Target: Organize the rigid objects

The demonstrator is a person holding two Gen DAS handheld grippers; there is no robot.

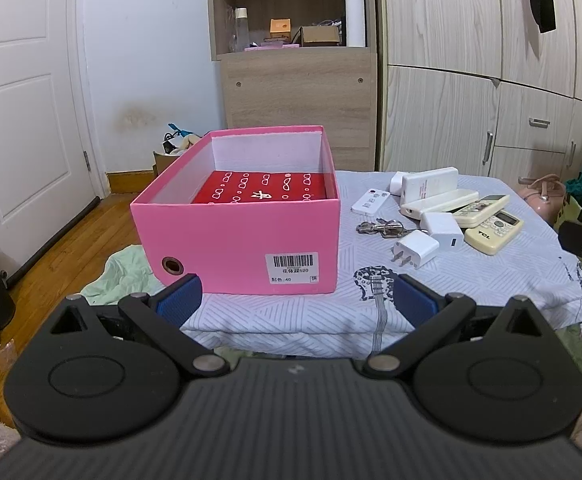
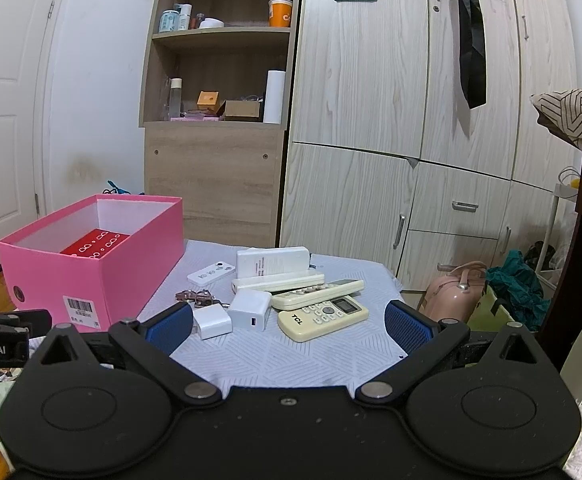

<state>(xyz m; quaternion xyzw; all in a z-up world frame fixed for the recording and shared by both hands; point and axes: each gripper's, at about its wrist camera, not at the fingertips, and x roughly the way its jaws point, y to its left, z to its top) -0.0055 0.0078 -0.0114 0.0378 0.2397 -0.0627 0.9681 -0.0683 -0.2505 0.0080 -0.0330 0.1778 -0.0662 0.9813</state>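
Nearest to the left wrist camera, the left gripper (image 1: 297,294) is held with its jaws spread wide and nothing between them, just before the near edge of the cloth-covered table (image 1: 491,292). Directly ahead stands one pink box (image 1: 235,240), open on top, with one red box (image 1: 261,189) lying flat inside it. To the right of the pink box the loose things are seen on the cloth: two yellowish remotes, of which one is marked TCL (image 1: 494,227), one small white remote (image 1: 370,201), two white chargers (image 1: 416,248), one bunch of keys (image 1: 379,227), and two or three white blocks behind, which cannot be counted surely.

From the right wrist camera, the right gripper (image 2: 289,322) is also seen wide open and empty, pointed at the same pile. The TCL remote (image 2: 323,318) lies nearest, touching the second remote (image 2: 318,294) behind it. It is judged that the TCL remote should be taken first, closed upon across its narrow width near the middle, lifted straight so that the neighbour is not dragged, and laid in the free space of the pink box (image 2: 91,276) beside the red box (image 2: 95,242).
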